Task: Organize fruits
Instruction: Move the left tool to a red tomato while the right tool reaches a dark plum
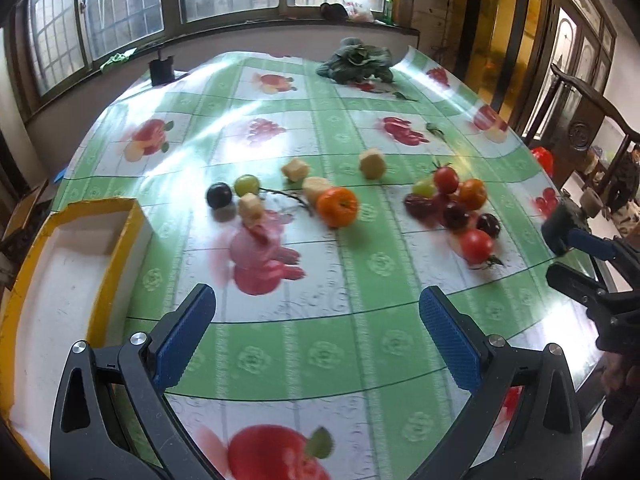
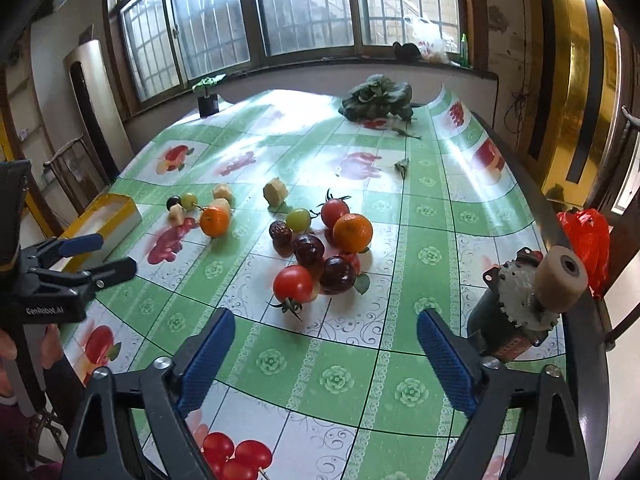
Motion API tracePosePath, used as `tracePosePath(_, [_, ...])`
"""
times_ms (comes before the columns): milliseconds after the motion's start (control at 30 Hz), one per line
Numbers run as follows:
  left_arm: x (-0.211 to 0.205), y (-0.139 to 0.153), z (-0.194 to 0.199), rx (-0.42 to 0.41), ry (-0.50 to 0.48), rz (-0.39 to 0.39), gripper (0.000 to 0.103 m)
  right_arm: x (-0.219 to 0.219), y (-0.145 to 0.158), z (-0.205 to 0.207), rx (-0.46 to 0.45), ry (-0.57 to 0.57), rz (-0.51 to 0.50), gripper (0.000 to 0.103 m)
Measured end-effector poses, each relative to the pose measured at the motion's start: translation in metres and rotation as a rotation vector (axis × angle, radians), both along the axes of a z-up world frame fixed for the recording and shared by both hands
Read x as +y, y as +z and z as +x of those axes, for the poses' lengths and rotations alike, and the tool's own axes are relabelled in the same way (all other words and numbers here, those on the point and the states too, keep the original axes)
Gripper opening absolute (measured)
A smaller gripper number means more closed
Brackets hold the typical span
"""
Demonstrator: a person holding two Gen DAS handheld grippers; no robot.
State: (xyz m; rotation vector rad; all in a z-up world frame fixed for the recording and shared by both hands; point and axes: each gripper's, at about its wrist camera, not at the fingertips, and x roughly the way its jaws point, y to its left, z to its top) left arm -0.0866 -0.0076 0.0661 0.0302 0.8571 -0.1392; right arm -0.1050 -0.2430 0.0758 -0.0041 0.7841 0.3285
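Note:
Fruit lies in two loose groups on the green-and-white tablecloth [image 1: 360, 340]. The nearer-left group has a mandarin [image 1: 337, 206], a dark grape [image 1: 219, 195], a green grape [image 1: 246, 185] and several pale fruit chunks [image 1: 295, 169]. The right group holds tomatoes [image 2: 293, 283], a mandarin [image 2: 353, 233], dark plums [image 2: 337, 275] and a green grape [image 2: 299, 219]. A yellow-rimmed white tray [image 1: 116, 256] sits at the left, also seen as the tray [image 2: 102, 220]. My left gripper [image 1: 318, 344] is open and empty above the cloth. My right gripper [image 2: 326, 360] is open and empty, short of the tomato.
A leafy cabbage [image 2: 378, 96] lies at the far end, with a small black pot [image 2: 208, 104] near the window. A grey motor with a beige roller [image 2: 528, 304] stands at the right table edge. A red bag [image 2: 584, 236] hangs beyond it. A wooden chair [image 1: 580, 128] stands right.

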Motion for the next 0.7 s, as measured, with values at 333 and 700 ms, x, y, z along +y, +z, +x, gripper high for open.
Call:
tracePosePath(333, [-0.066, -0.005, 0.009, 0.023, -0.105, -0.018, 0.102, -0.014, -0.008, -0.003, 0.024, -0.004, 0.014, 0.074])
tracePosePath(700, [-0.108, -0.019, 0.045, 0.093, -0.149, -0.072, 0.101, -0.040, -0.020, 0.006, 0.066, -0.045, 0.016, 0.074])
